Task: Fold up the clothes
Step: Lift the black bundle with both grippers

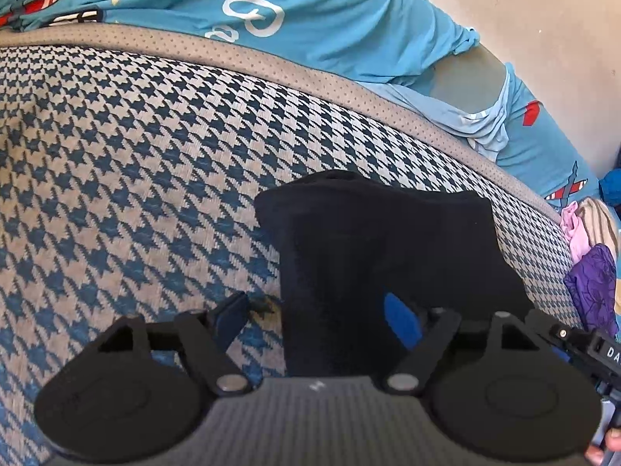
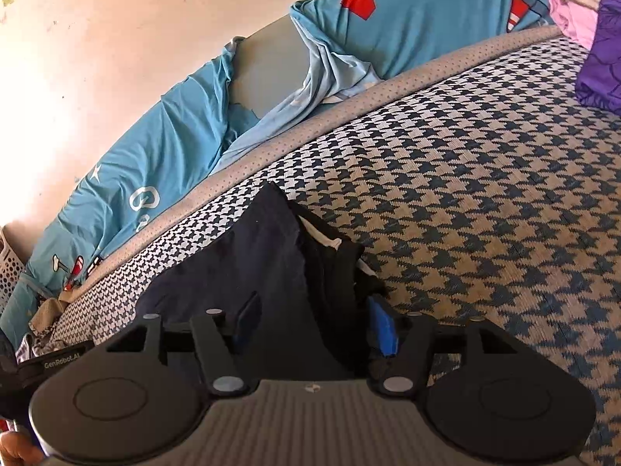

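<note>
A folded black garment (image 1: 384, 244) lies on the houndstooth mattress (image 1: 136, 163). In the left wrist view my left gripper (image 1: 322, 314) is open; its right blue pad rests over the garment's near edge and its left pad is over the bare mattress. In the right wrist view the same dark garment (image 2: 271, 272) lies in layers with a bit of white lining showing. My right gripper (image 2: 314, 322) is open with the garment's near end between its jaws, on the mattress (image 2: 485, 213).
A blue cartoon-print sheet (image 1: 310, 19) is bunched along the mattress's far edge against a cream wall (image 2: 97, 39). A pile of purple, pink and striped clothes (image 1: 594, 272) sits at the right end, also showing in the right wrist view (image 2: 597, 50). A white perforated basket (image 2: 7, 268) stands at far left.
</note>
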The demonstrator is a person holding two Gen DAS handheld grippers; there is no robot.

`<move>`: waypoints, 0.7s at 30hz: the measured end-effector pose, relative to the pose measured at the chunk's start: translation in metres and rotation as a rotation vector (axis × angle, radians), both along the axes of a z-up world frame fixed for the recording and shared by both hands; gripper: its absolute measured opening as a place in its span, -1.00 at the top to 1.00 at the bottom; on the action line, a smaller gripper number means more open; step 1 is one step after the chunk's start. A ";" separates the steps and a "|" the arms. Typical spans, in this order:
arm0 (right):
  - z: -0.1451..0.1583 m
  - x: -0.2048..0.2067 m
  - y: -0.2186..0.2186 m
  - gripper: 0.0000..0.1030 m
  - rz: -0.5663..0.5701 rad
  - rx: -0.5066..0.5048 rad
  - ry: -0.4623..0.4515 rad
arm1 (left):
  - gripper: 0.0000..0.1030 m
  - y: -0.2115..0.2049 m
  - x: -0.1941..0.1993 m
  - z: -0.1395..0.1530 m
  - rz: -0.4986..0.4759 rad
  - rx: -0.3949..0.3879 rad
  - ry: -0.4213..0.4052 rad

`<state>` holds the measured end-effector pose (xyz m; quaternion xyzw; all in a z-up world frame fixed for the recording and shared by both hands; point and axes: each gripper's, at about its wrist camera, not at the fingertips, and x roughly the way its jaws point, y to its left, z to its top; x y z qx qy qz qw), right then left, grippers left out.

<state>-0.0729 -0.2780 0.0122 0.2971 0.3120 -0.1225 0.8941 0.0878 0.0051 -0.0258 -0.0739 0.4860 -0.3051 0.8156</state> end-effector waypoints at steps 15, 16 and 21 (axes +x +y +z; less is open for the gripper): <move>-0.020 0.024 0.000 -0.37 0.064 0.003 0.021 | -0.70 -0.025 0.006 -0.004 -0.089 -0.030 -0.033; -0.020 0.025 0.000 -0.37 0.064 0.002 0.021 | -0.70 -0.027 0.006 -0.004 -0.097 -0.030 -0.036; -0.020 0.030 0.002 -0.37 0.069 0.000 0.017 | -0.40 -0.037 0.005 -0.003 -0.141 -0.028 -0.052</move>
